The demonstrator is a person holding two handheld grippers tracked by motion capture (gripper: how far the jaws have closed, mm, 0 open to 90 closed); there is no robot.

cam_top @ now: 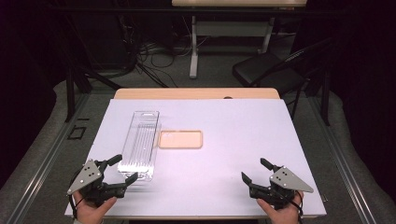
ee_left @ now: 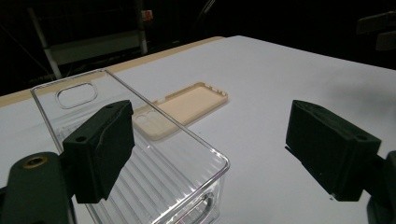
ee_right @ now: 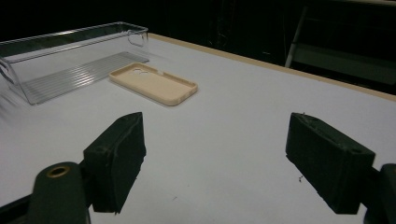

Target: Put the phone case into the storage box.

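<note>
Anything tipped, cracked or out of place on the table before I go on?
Nothing stands out. The clear bin sits upright and empty, the beige phone case lies flat, open side up, right beside it, and no damage shows. Both the left tongs and right tongs are open and hold nothing.

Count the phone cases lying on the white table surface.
1. A beige rubbery phone case lies flat, open side up, near the middle of the white table, right beside the clear plastic rectangular bin. Nothing seems hidden inside the bin.
</note>
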